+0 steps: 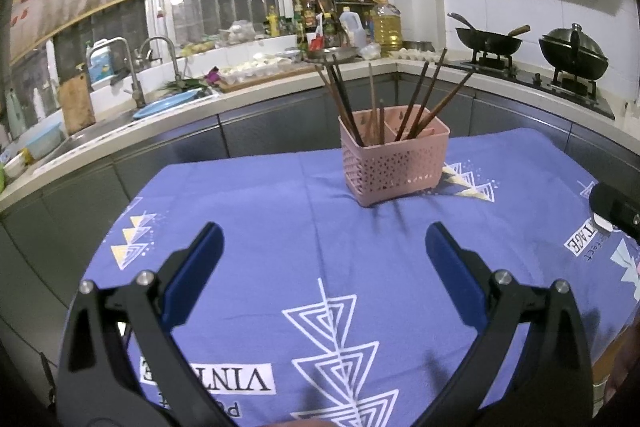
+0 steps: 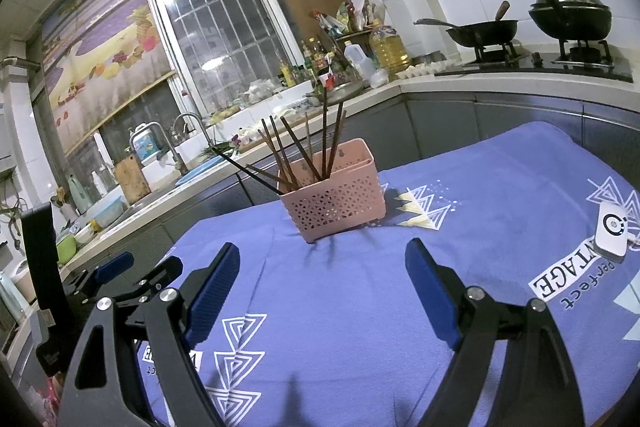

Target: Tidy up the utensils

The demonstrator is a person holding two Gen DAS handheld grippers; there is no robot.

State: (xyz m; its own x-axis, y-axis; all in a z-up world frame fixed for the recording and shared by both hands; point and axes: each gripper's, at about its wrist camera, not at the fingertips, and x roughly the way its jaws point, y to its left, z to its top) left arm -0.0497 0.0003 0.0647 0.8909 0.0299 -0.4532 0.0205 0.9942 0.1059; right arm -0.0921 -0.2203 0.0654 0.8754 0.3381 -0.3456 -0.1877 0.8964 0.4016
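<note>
The chopsticks (image 1: pixel 416 103) all stand in the pink perforated holder (image 1: pixel 394 163), dead ahead of my left tongs (image 1: pixel 324 251) and a little left of centre ahead of my right tongs (image 2: pixel 322 275). The holder has a divider: in the left view one bundle leans in the left compartment, another fans out in the right one, and a couple of shorter sticks stand near the middle. I see no loose utensil on the blue patterned tablecloth (image 1: pixel 248 211) between me and the holder.

Both tongs are spread wide with nothing between the blue pads (image 2: pixel 214 287), hovering low over the cloth, well short of the holder. From the right view, the left tongs sit just to the left of the right ones.

My judgement is that the sorting is done or nearly so. If I still have to even out the bundles, I would come in from above, close on one stick near its upper end, and lift straight along its lean so it does not lever the light holder over. The other tongs could steady the holder's wall.

A small white device (image 2: pixel 612 229) lies on the cloth off to the right of my right tongs; I keep clear of it.
</note>
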